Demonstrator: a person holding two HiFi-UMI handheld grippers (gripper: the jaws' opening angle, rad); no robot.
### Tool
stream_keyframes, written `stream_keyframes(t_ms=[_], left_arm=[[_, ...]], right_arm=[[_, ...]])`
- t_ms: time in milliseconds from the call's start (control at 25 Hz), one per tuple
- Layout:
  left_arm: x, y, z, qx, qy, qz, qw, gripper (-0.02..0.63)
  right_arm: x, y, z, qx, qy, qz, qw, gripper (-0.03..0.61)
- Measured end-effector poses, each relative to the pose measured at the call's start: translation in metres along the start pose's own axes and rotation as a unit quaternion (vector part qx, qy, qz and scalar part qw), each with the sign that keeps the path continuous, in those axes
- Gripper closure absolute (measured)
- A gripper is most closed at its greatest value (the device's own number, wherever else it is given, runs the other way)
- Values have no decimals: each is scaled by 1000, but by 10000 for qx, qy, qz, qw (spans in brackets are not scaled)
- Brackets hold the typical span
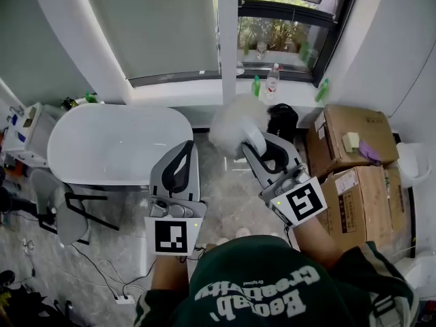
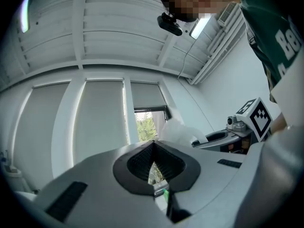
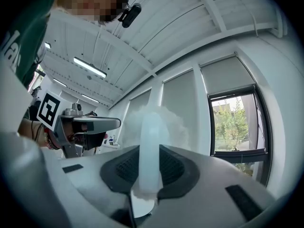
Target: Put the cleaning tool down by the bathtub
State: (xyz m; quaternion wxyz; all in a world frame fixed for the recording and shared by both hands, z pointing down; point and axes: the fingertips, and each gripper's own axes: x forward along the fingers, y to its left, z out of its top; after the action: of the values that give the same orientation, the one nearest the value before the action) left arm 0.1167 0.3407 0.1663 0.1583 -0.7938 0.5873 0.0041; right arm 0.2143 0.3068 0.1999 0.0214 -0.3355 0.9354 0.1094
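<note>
The cleaning tool [image 1: 235, 125], a fluffy white duster on a pale handle, is not down yet: I have it clenched in my right hand-held gripper [image 1: 264, 143], the dark pads pressing on the handle from both sides. The handle runs straight out along the jaws, with the fluffy head beyond their tips. The head hangs in the air over the grey floor [image 1: 225, 189], just off the right end of the white bathtub [image 1: 116, 145] and close to the wall under the window [image 1: 286, 26]. My left hand-held gripper [image 1: 182, 157] hangs beside it over the bathtub's near edge, jaws closed together on nothing. Cardboard boxes [image 1: 351, 148] stand to my right, and a few bottles [image 1: 272, 80] stand on the sill.
</note>
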Motion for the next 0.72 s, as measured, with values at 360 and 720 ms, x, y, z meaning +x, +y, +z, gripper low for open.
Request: stream_keyframes(t_ms=[360,720], left_arm=[[-1,-3,-2,-14,66,-28,10000,609],[3,-13,-8,-15,102,44,9999,609]], right_arm=[[1,2,-4,5,41,17,10000,486],[-9,-4,-12,113,-69,42,9999,486]])
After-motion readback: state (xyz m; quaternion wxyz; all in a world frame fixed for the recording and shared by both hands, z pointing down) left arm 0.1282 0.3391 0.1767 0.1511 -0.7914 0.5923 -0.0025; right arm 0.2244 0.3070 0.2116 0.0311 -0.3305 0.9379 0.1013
